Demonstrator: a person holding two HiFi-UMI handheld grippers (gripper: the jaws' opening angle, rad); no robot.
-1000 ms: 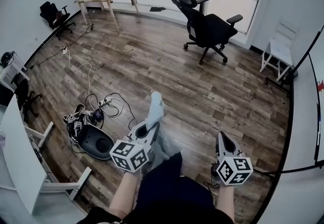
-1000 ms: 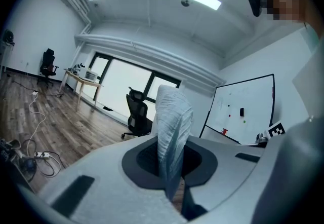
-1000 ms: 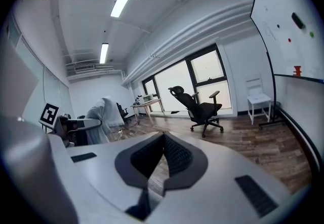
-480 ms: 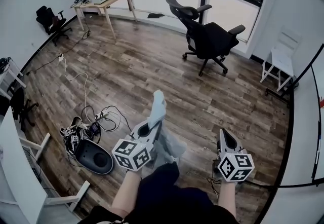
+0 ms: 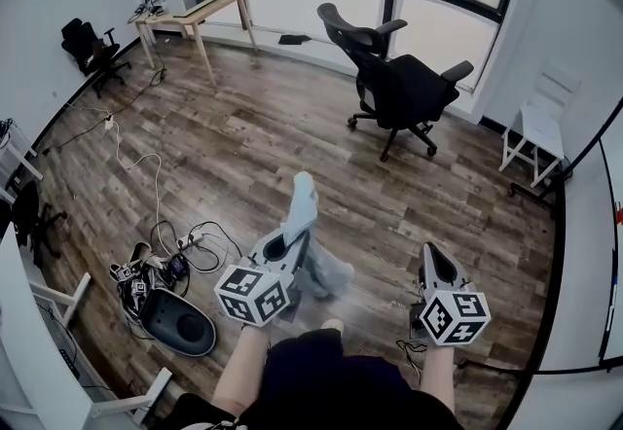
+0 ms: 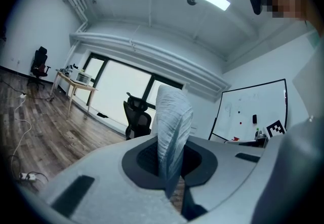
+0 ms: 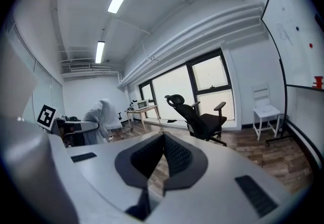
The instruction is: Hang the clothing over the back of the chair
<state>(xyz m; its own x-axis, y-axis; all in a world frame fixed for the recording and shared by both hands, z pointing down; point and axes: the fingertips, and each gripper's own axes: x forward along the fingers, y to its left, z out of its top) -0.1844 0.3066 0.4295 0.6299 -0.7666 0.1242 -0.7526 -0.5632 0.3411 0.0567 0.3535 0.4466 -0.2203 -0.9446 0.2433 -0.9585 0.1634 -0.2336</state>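
The person has walked forward, so the black chair (image 5: 401,86) sits slightly nearer in the head view, though still well apart. The left claw (image 5: 291,241) stays clamped on the pale clothing (image 5: 303,202), which sticks up from it. The right claw (image 5: 429,253) is closed on nothing, so the hanging is not yet begun.

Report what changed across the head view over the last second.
The person walked toward the black office chair, which now sits lower in the head view; the floor cables slid left. Nothing taken or released: the left gripper stays shut on the pale clothing, the right gripper stays shut and empty.
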